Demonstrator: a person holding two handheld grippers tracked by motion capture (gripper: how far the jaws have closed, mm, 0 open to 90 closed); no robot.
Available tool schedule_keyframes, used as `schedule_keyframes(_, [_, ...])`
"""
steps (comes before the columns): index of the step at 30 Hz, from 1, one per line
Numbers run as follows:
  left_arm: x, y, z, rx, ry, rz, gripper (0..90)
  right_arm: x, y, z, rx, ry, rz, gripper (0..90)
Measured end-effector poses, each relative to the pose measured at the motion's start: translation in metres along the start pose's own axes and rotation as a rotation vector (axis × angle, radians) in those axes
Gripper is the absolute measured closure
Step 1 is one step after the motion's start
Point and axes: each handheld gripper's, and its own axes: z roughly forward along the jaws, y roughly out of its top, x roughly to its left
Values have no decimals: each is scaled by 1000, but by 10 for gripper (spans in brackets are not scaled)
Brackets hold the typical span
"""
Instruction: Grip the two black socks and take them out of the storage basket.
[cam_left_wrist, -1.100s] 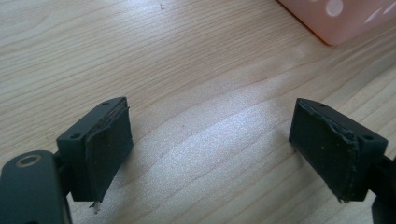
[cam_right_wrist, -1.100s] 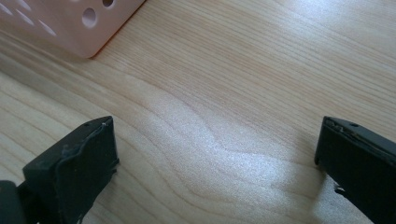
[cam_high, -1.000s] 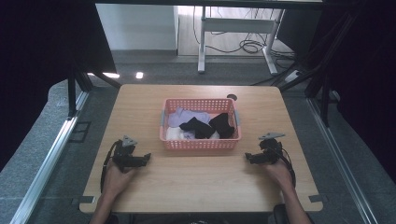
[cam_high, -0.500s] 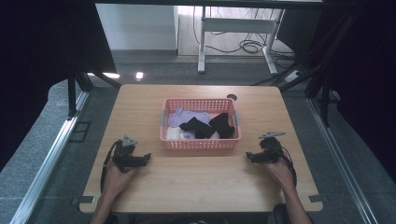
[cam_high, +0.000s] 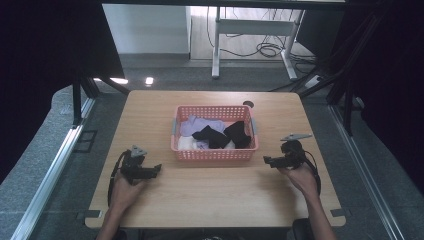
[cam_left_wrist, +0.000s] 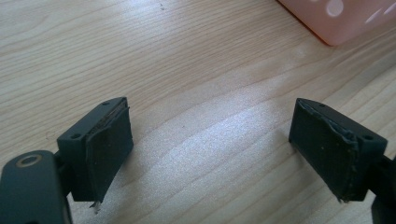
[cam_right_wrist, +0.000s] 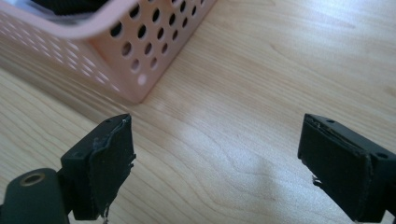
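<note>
A pink plastic basket (cam_high: 215, 134) with perforated walls sits in the middle of the wooden table (cam_high: 210, 195), a little toward the far edge. Inside it lies a heap of small clothes: a pale purple piece (cam_high: 200, 124) at the far left, two black pieces (cam_high: 225, 134) across the middle and right, and something white (cam_high: 186, 143) at the near left corner.

The right gripper (cam_high: 270, 161) is just off the basket's near right corner, held in the person's right hand (cam_high: 299, 175) and pointing left toward the basket. In the right gripper view its two black jaws stand wide apart with nothing between them; they have just been closing a little, yet the gap remains broad, and bare wood shows through it. The basket's corner (cam_right_wrist: 135, 60) is near the left jaw in that view, not touching it.

The left gripper (cam_high: 155, 169) is off the basket's near left corner, held in the left hand (cam_high: 125, 187) and pointing right. In the left gripper view its jaws are also spread wide and empty over the tabletop (cam_left_wrist: 196, 93), with a corner of the basket (cam_left_wrist: 341, 18) at the top right, well apart from them.

Beyond the table, a white desk frame (cam_high: 250, 35) stands on the floor with cables (cam_high: 260, 49) under it.
</note>
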Motion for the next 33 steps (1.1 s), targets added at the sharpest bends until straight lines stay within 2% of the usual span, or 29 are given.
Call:
schedule_keyframes(5, [0, 0, 0, 2, 0, 2, 132, 2, 10, -8, -3, -4, -8, 142])
schedule_keyframes(13, [0, 0, 0, 1, 0, 3, 132, 2, 28, -24, -37, -12, -16, 189])
schedule_keyframes(18, [0, 0, 0, 1, 0, 3, 132, 4, 40, -30, -55, 1, -21, 221])
schedule_keyframes(19, [0, 0, 0, 2, 0, 3, 132, 6, 47, -33, -71, 22, -12, 243])
schedule_keyframes(26, [0, 0, 0, -1, -1, 2, 132, 15, 74, -31, -83, 58, -29, 248])
schedule_keyframes(33, [0, 0, 0, 0, -1, 3, 132, 34, 102, -15, -76, 88, -78, 256])
